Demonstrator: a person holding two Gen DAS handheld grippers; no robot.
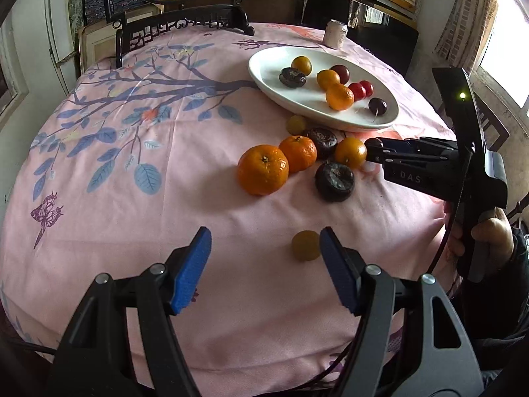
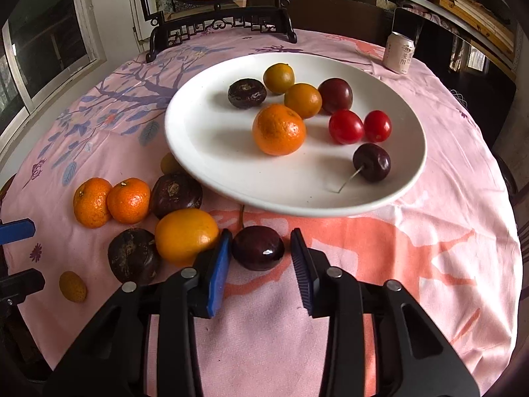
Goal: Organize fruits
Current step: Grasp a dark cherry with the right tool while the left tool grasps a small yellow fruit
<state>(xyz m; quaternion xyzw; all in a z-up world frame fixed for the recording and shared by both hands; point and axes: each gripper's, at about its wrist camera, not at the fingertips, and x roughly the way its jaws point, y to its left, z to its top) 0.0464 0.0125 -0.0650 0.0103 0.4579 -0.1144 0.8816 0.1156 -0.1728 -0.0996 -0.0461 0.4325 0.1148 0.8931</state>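
Meanwhile, the left tongs (image 1: 264,233) stand apart over the pink surface (image 1: 132,198), with a small yellow fruit (image 1: 305,245) just inside their right pad. At lower centre of the right wrist view, the right tongs (image 2: 261,235) clamp a dark cherry (image 2: 258,251) below the white plate (image 2: 198,152), which holds eight fruits.
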